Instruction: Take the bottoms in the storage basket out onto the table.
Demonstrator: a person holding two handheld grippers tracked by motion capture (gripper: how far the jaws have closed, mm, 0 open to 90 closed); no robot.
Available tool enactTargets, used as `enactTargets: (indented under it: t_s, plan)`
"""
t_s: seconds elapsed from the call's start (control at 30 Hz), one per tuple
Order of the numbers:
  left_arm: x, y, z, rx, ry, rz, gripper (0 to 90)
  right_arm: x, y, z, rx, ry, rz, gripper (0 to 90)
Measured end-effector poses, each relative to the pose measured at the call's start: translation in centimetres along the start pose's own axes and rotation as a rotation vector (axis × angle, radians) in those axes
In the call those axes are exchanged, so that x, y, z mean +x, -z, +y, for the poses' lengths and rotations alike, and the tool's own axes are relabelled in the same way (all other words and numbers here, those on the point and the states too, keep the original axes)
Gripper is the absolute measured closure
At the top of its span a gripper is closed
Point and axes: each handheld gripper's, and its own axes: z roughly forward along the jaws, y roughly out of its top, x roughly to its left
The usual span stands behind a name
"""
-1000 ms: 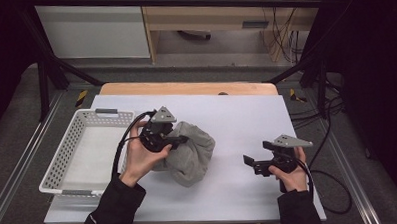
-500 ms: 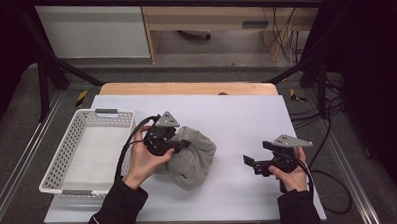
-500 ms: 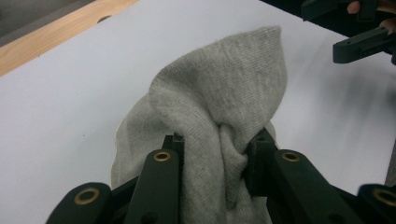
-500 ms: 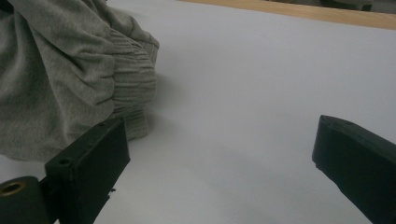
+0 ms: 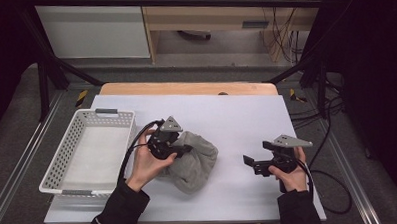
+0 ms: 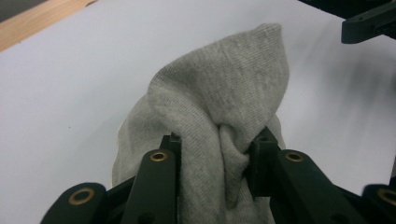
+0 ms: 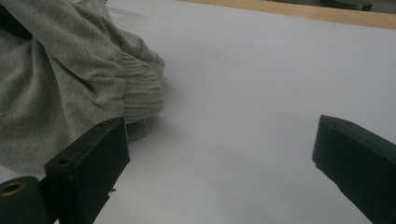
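The left gripper pinches a bunched grey garment just right of the basket (none inside yet); the right gripper waits wide open.

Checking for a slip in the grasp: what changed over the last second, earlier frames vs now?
The left gripper has sunk a little toward the table, carrying the grey garment down with it; the cloth bunches lower and wider. The jaws remain clamped on a fold, as the left gripper view shows. Unchanged: the right gripper rests open to the right of the cloth, and the white basket sits at the left edge.
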Motion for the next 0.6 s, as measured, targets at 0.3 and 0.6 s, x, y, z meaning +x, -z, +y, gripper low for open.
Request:
enactTargets:
  t_s: [0.3, 0.6]
  plan:
    - [0.22, -0.49, -0.53, 0.019, 0.000, -0.002, 64.1, 0.03, -0.06, -0.01, 0.002, 0.002, 0.002, 4.2]
    - [0.40, -0.08, -0.70, -0.010, -0.027, -0.004, 45.7, 0.04, -0.07, -0.01, 0.001, 0.001, 0.001, 4.2]
